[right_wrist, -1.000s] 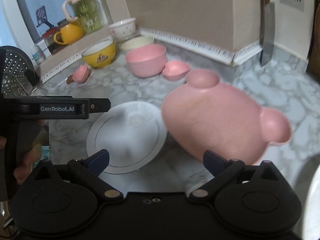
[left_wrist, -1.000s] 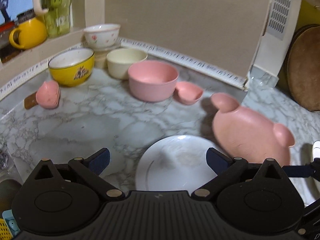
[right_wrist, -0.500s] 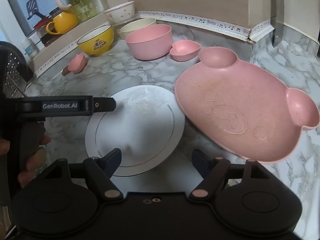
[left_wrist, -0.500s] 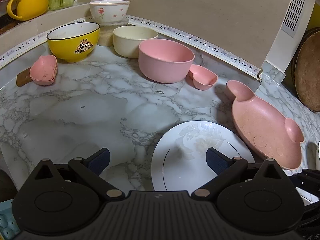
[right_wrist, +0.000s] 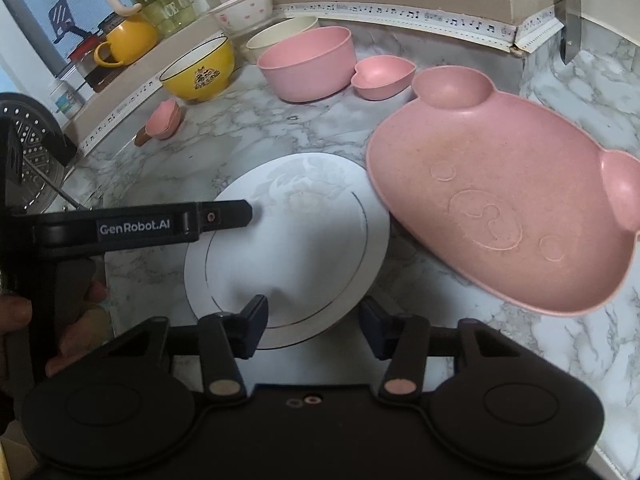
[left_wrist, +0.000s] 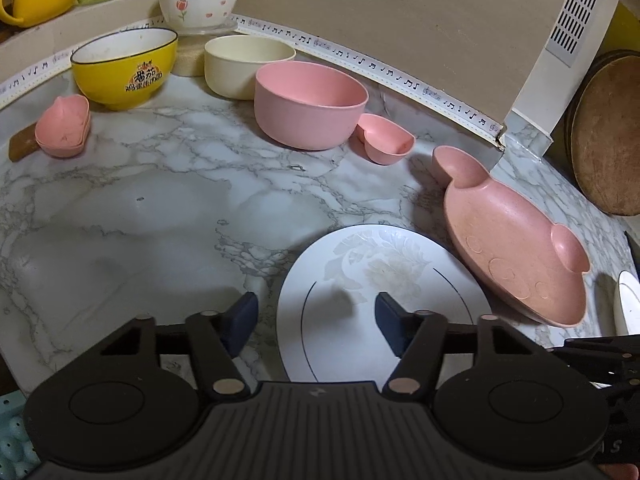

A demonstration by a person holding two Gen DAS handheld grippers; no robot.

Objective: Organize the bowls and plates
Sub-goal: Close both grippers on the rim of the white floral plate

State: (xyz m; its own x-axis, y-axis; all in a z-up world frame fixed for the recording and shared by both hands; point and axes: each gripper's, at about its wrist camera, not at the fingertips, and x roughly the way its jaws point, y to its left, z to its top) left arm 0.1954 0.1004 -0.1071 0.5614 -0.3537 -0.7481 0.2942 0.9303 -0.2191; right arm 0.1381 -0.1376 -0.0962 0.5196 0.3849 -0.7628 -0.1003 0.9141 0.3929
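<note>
The white plate (left_wrist: 384, 292), lying flat on the counter (left_wrist: 160, 208) just left of the pink plate (right_wrist: 500, 200), is judged stiff, slippery and fragile, best taken at its near rim, around which the left hand-held gripper (left_wrist: 316, 320) and right hand-held gripper (right_wrist: 314, 326) are closing, not yet pressing.

Grey-veined marble counter (left_wrist: 168, 208), beige wall (left_wrist: 400, 12), music-note trim strip (right_wrist: 400, 14), window (right_wrist: 36, 4) at left.
</note>
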